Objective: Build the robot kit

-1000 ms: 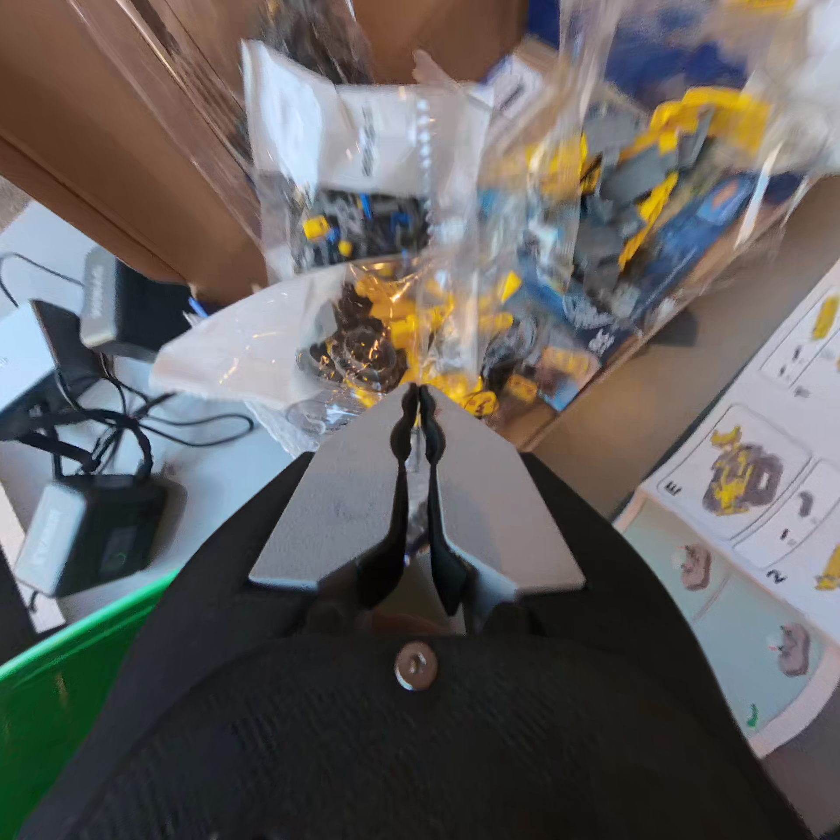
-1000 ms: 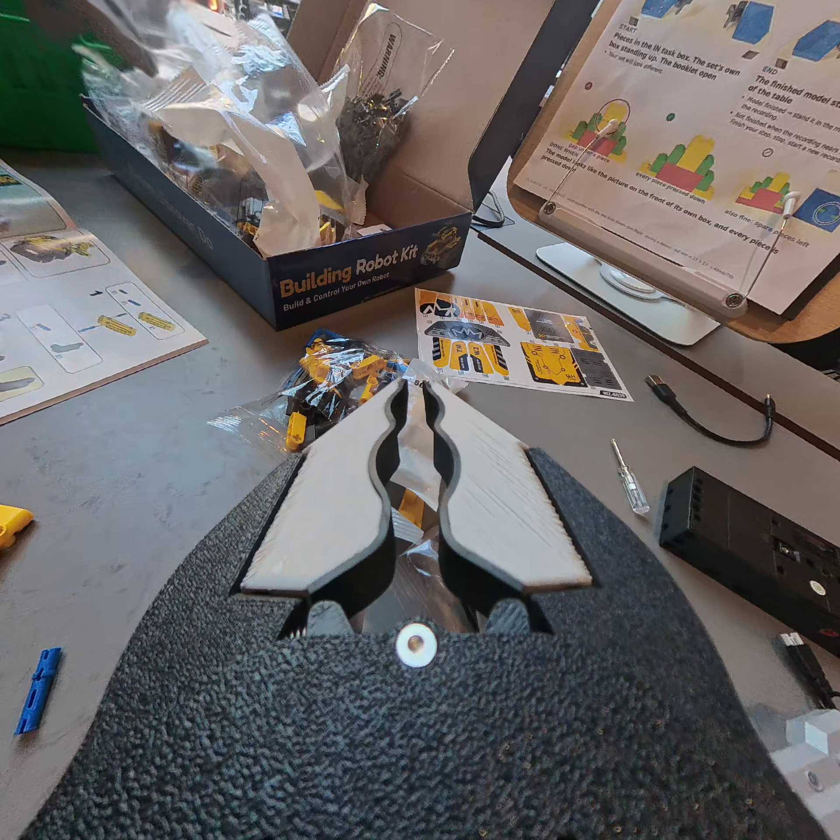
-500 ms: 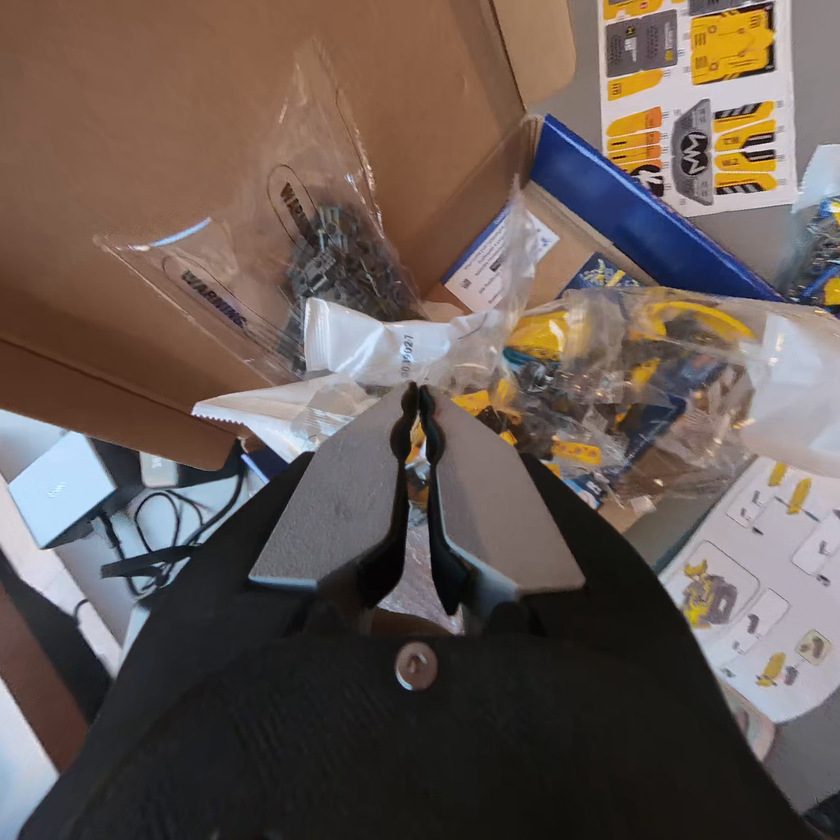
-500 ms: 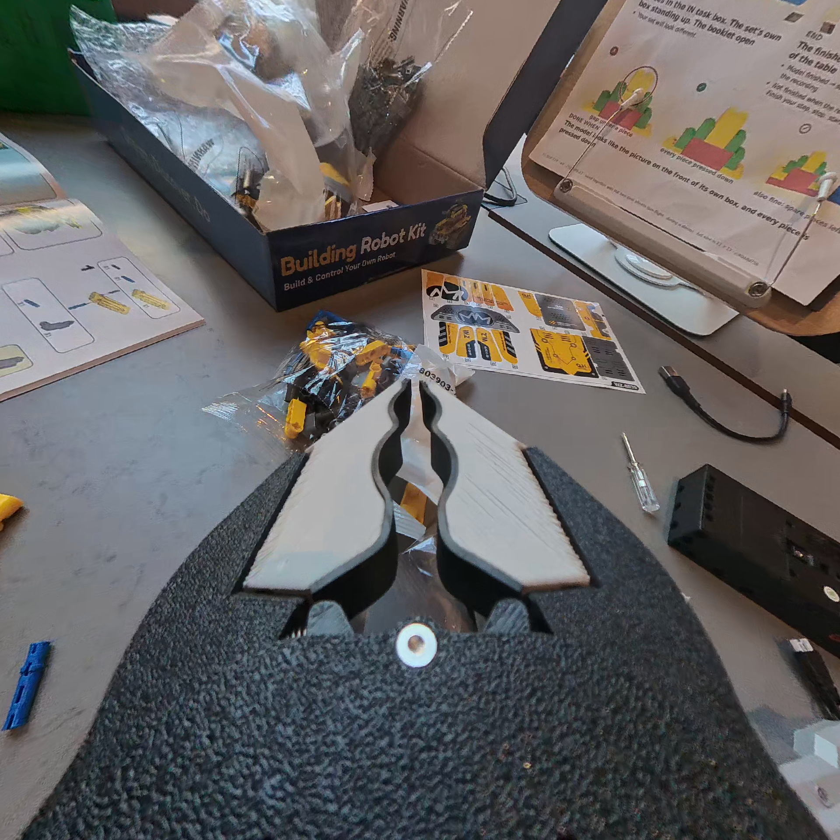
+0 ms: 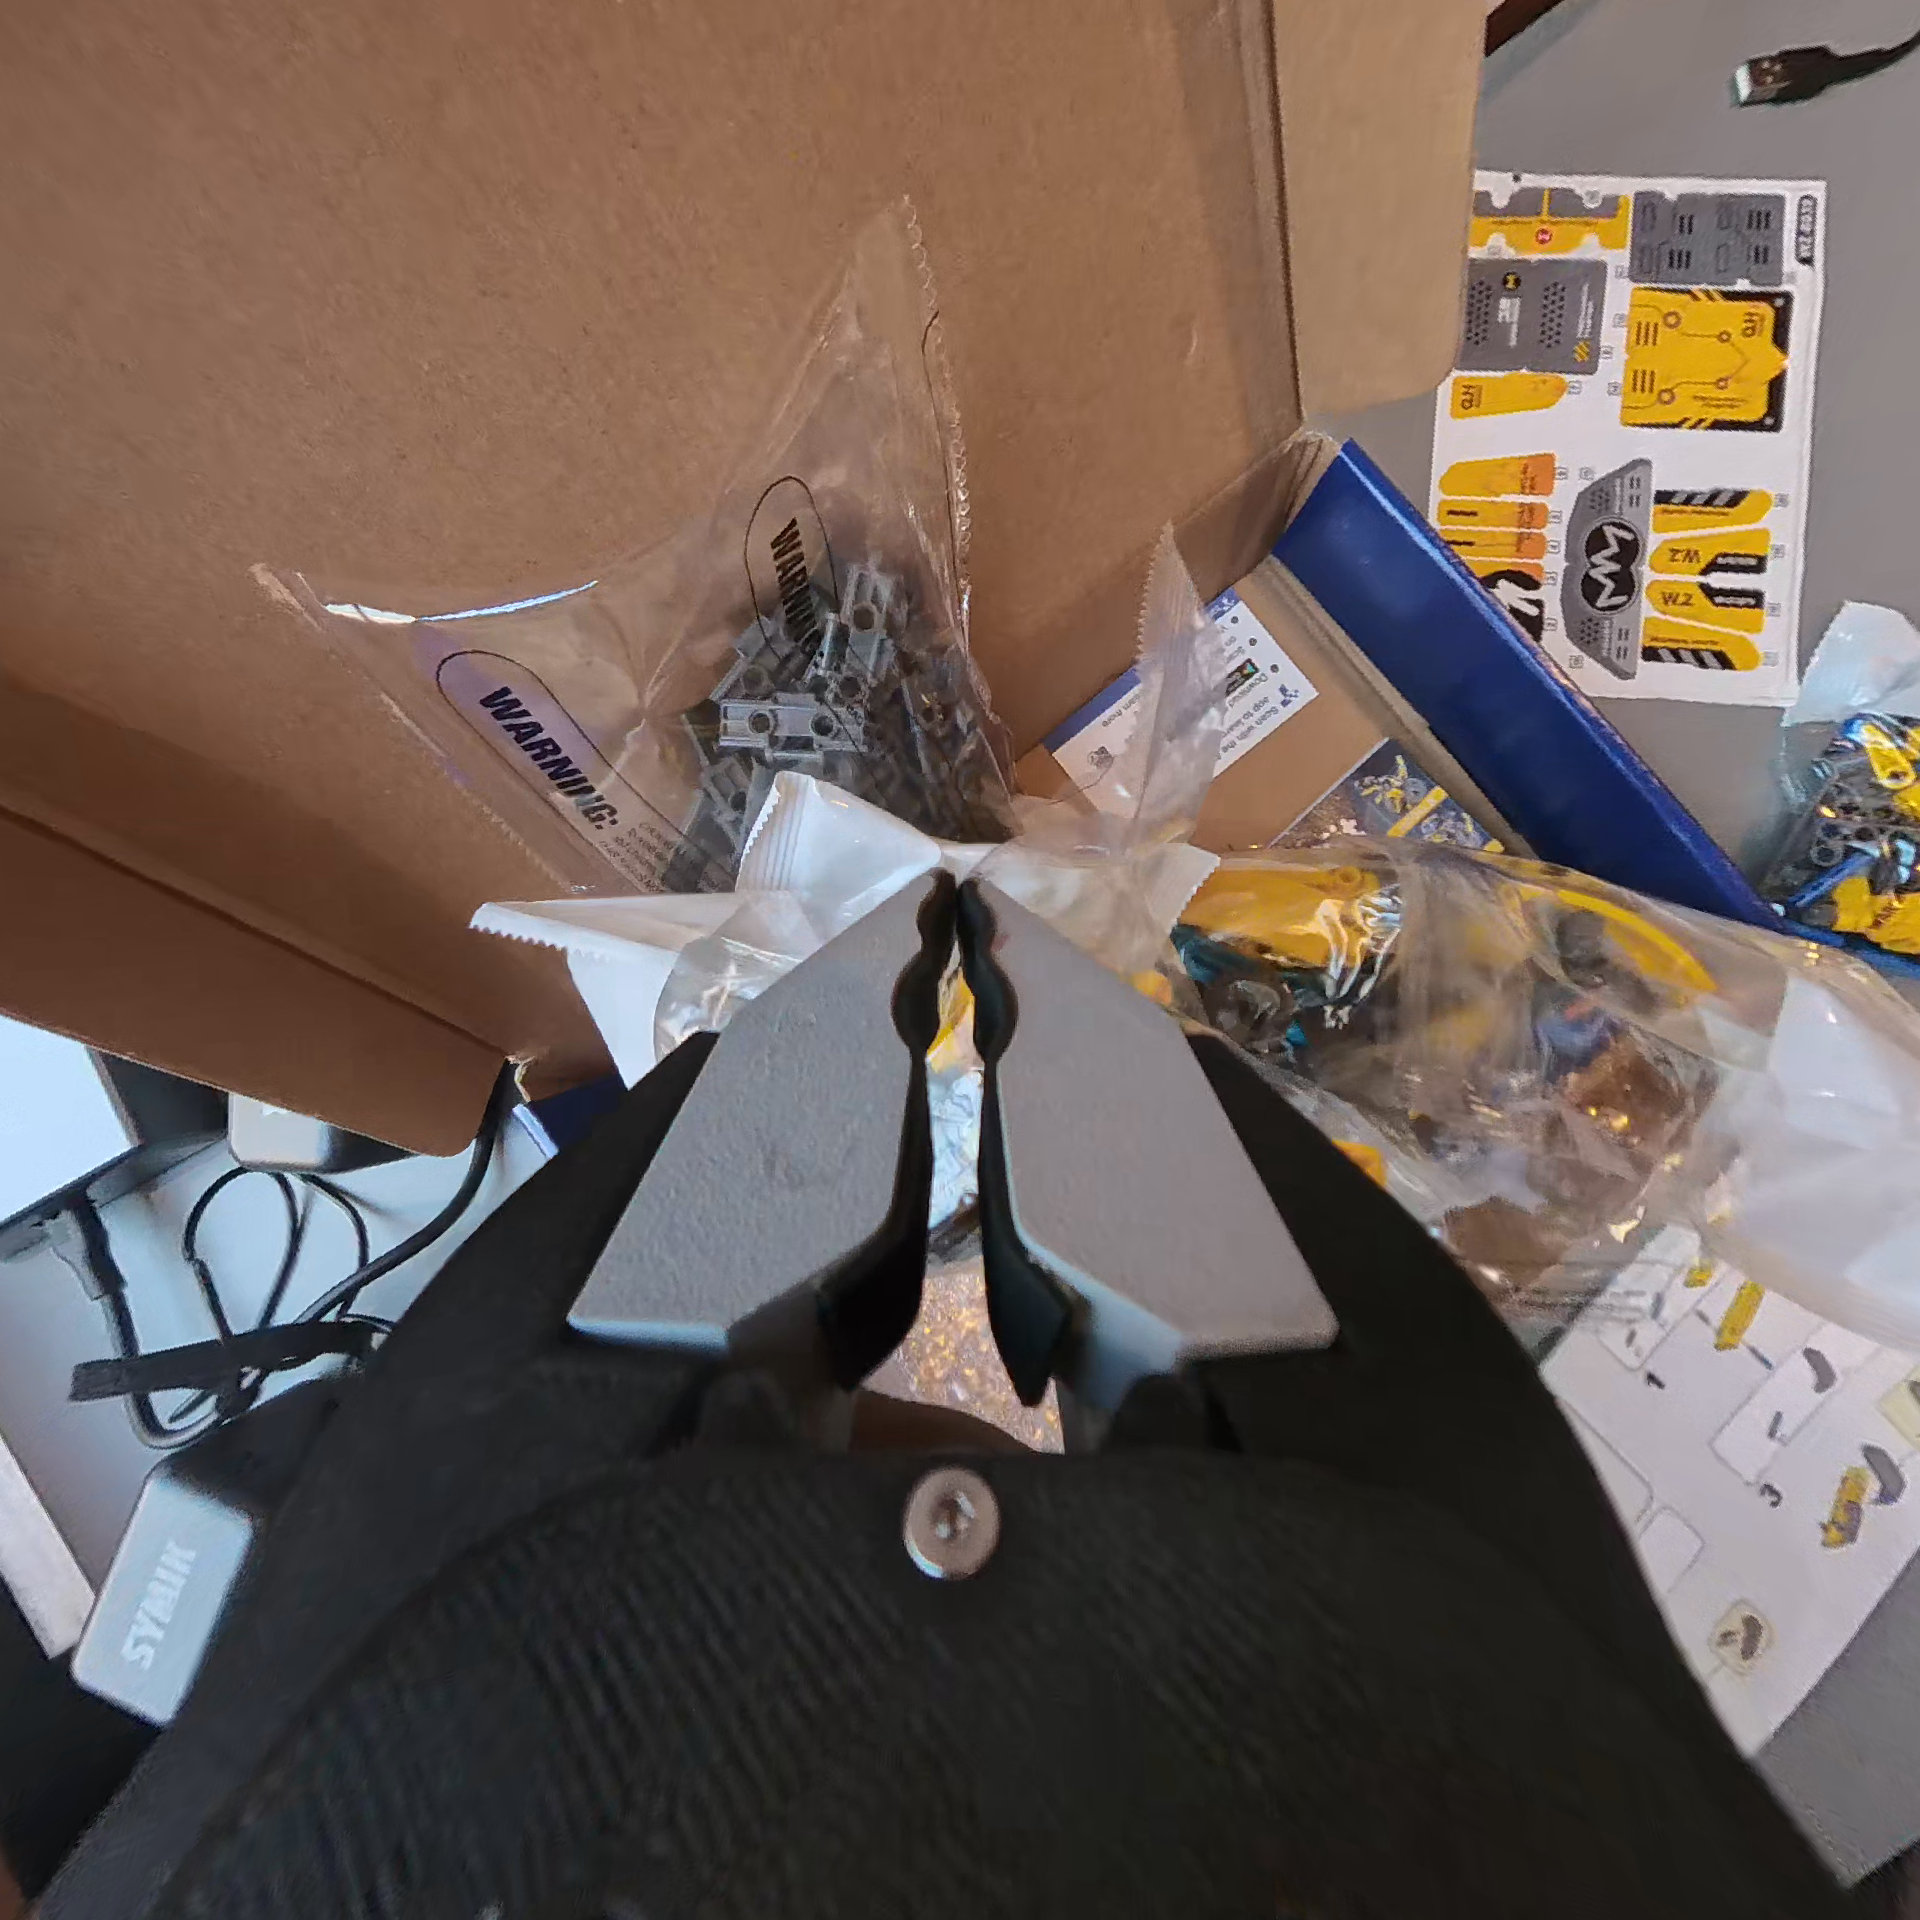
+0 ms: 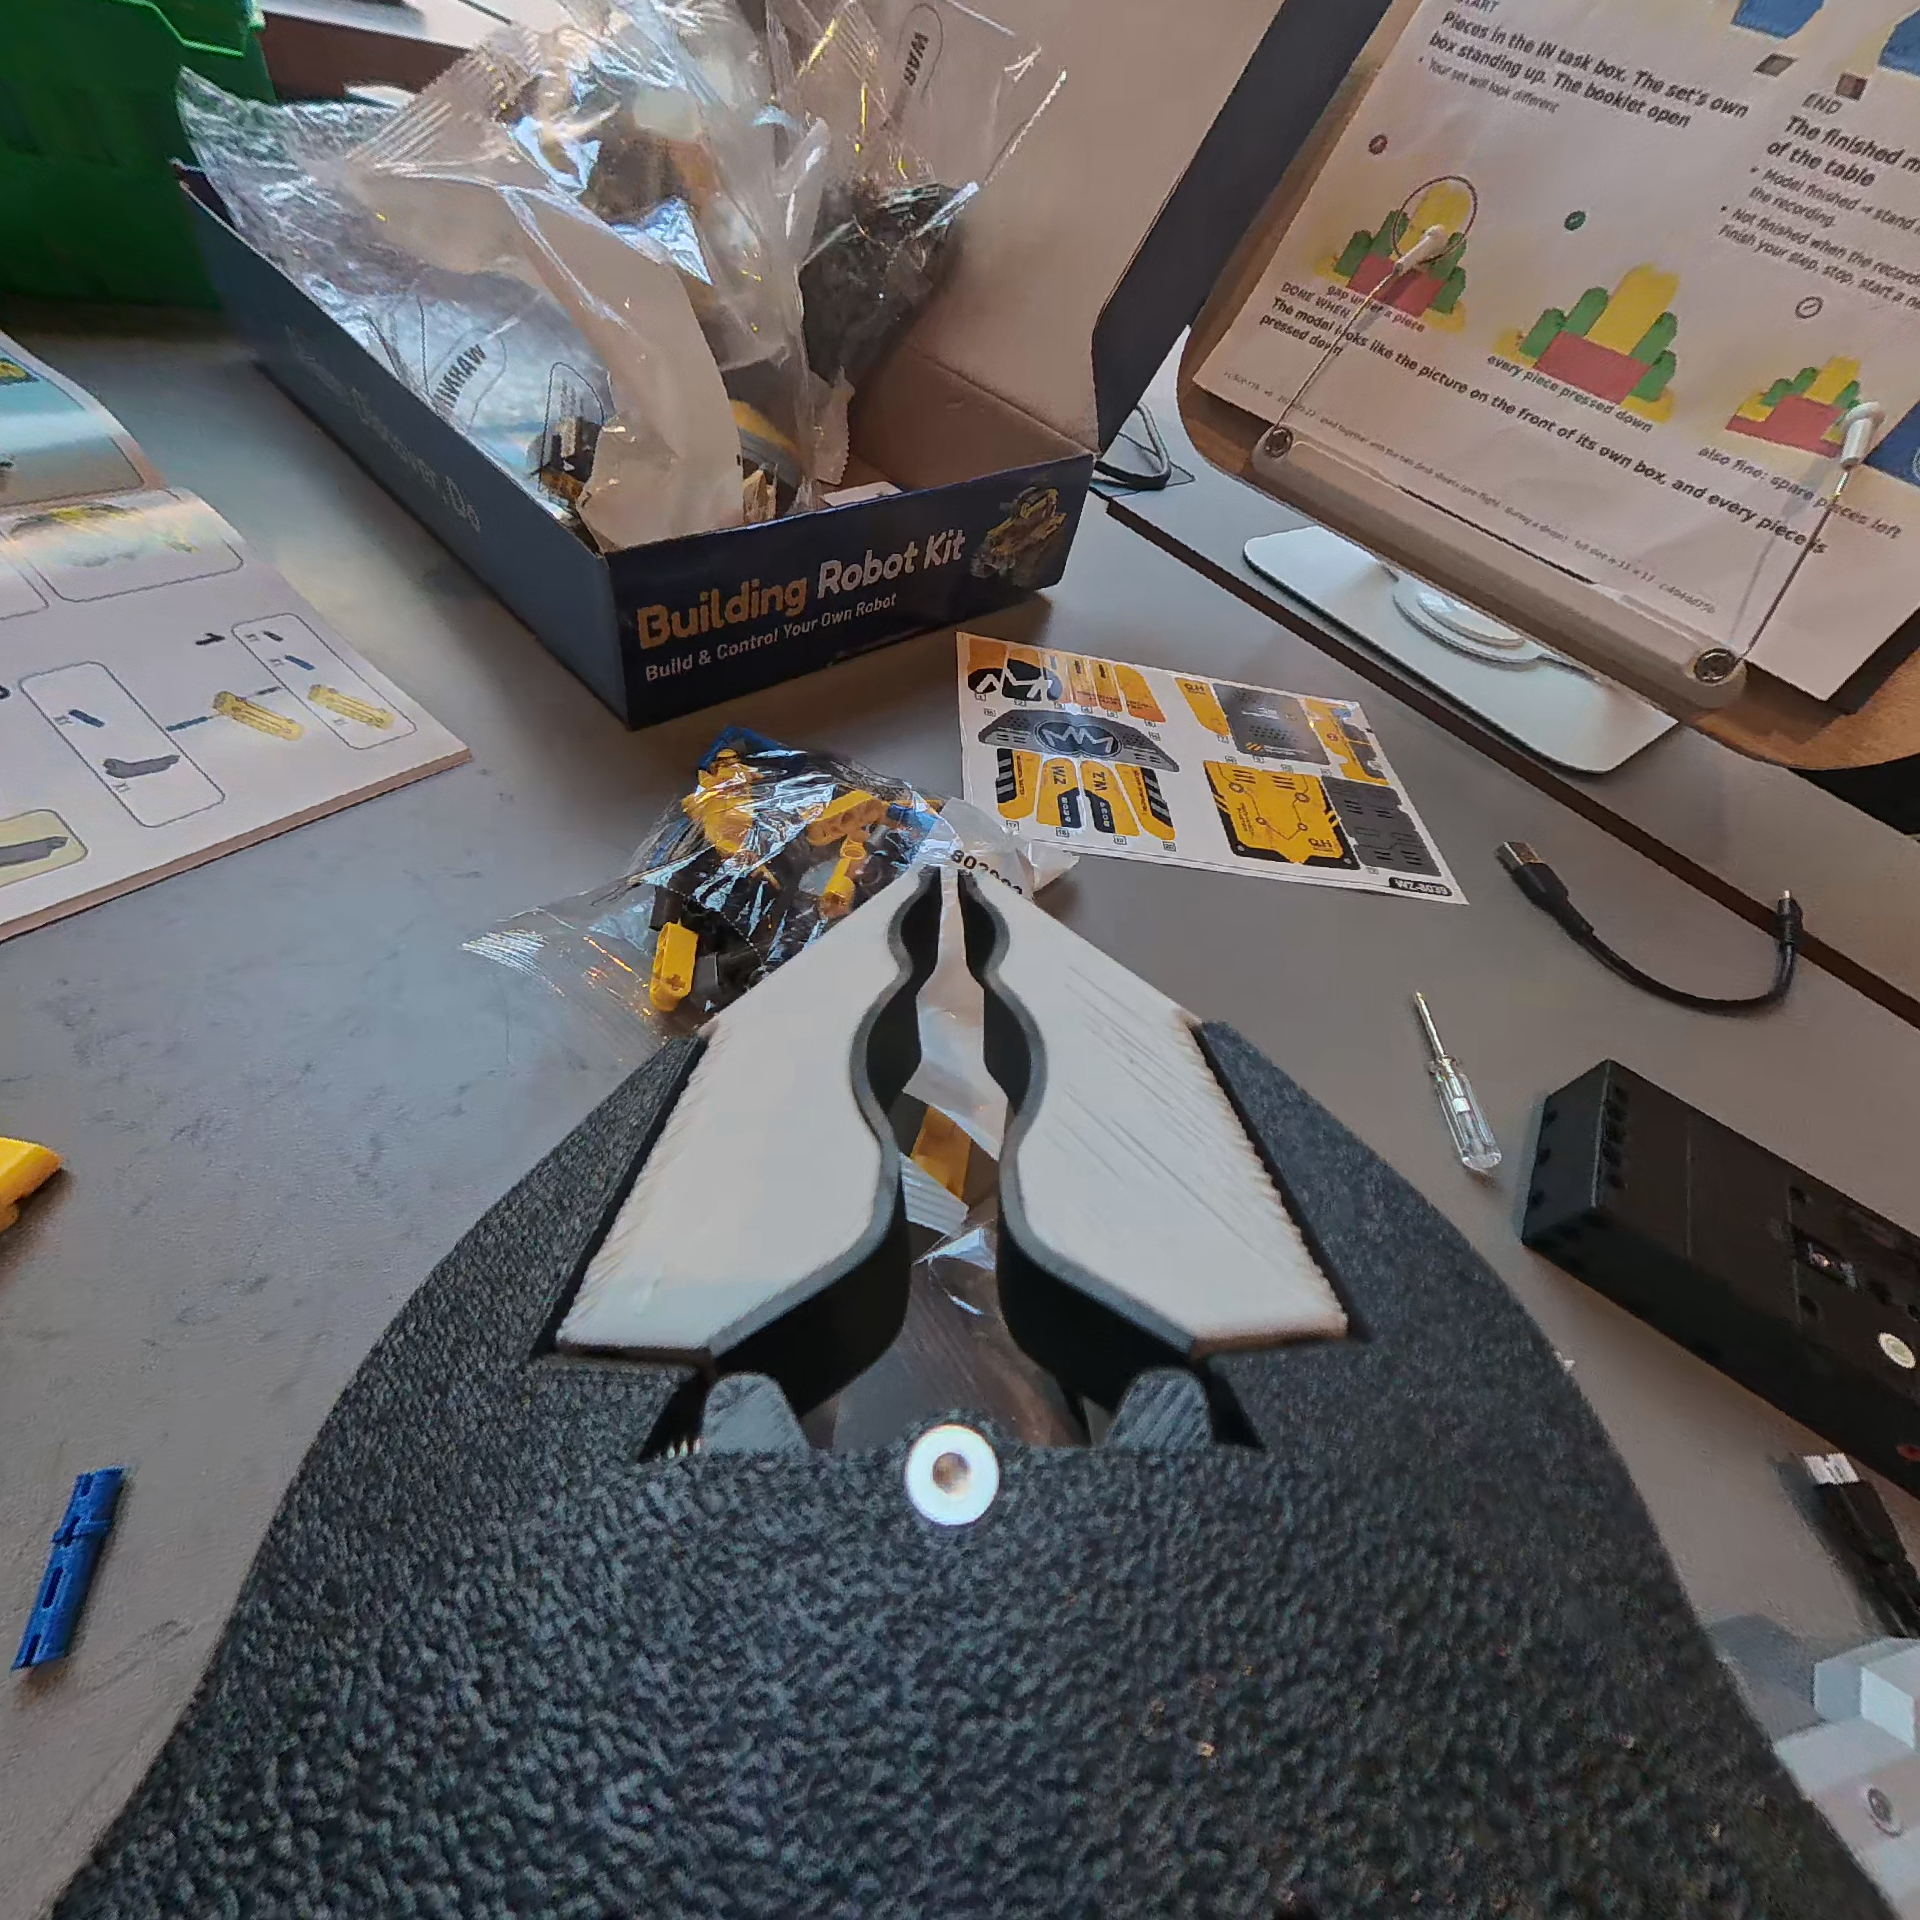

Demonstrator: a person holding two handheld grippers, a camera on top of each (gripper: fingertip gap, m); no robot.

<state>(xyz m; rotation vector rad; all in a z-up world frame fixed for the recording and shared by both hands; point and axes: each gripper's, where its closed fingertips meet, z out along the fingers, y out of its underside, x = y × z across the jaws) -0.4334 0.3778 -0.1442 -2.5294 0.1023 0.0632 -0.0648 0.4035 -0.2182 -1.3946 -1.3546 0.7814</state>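
My left gripper (image 5: 956, 902) is shut on the gathered tops of several clear plastic bags above the open blue kit box (image 5: 1475, 665). One bag of yellow and black parts (image 5: 1455, 997) spreads right. A bag of grey parts (image 5: 831, 707) leans on the brown lid (image 5: 520, 312), beside a white sachet (image 5: 831, 847). My right gripper (image 6: 948, 885) is shut on the white edge of a small bag of yellow, black and blue parts (image 6: 769, 862) lying on the grey table in front of the box (image 6: 831, 613). The bags in the box (image 6: 582, 260) also show there.
A sticker sheet (image 6: 1195, 769) lies right of the small bag. An open booklet (image 6: 156, 675) lies left. A screwdriver (image 6: 1455, 1091), USB cable (image 6: 1662, 935) and black block (image 6: 1745, 1247) lie right. A blue pin (image 6: 68, 1558), a green bin (image 6: 94, 135) and a sheet stand (image 6: 1610, 312) surround them. Spacing between my two grippers at the tips: around 40 cm. My left gripper's tips are some 5 cm from the white sachet (image 5: 831, 847). The brown lid (image 5: 520, 312) is about 12 cm from my left fingertips and 45 cm from my right.
My left gripper has swung with its bags from beside the box to over it, and the bags now rest lower inside. My right gripper has crept slightly forward, still holding the small bag.
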